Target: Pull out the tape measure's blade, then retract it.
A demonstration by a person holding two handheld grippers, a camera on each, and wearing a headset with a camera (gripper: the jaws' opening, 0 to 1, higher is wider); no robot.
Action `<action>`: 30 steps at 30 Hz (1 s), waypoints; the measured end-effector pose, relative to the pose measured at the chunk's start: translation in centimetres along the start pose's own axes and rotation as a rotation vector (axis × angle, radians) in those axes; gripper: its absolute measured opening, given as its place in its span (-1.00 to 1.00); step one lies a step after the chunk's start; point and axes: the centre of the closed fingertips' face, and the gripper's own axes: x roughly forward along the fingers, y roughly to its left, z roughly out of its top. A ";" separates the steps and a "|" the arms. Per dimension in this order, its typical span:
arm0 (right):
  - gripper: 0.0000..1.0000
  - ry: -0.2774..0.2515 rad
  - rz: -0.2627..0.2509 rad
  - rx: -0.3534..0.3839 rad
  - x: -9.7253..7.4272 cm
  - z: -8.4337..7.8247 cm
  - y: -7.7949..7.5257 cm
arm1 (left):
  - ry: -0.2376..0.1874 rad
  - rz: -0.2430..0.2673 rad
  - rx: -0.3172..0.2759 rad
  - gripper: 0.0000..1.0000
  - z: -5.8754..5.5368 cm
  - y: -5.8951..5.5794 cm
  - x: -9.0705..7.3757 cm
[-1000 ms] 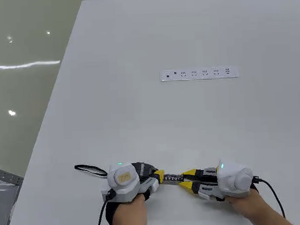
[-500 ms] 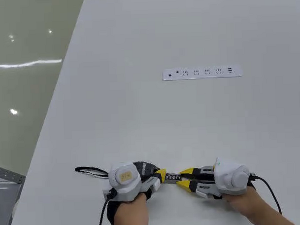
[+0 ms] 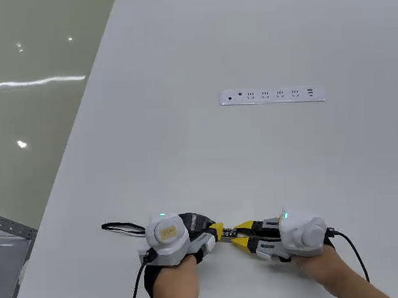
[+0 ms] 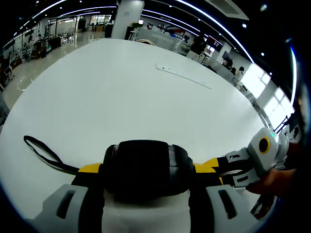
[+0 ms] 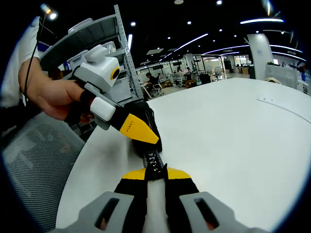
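The left gripper (image 4: 146,171) is clamped on the black tape measure (image 4: 143,158). Facing it, the right gripper (image 5: 156,174) pinches the end of the blade (image 5: 151,159), and a short length spans the gap between them. Both sit near the front edge of the white table (image 3: 185,123). The strap (image 4: 43,150) lies to the left and a power strip (image 3: 272,95) well beyond.

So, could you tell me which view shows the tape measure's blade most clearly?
The right gripper view: the blade, numerals visible, runs from the right gripper to the black case. The head view shows it as a short, tiny strip; the left gripper view faces the case's back.
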 end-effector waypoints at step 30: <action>-0.77 0.011 0.032 -0.018 2.2 0.9 0.6 | -0.003 -0.016 -0.018 0.38 0.0 -0.1 -0.1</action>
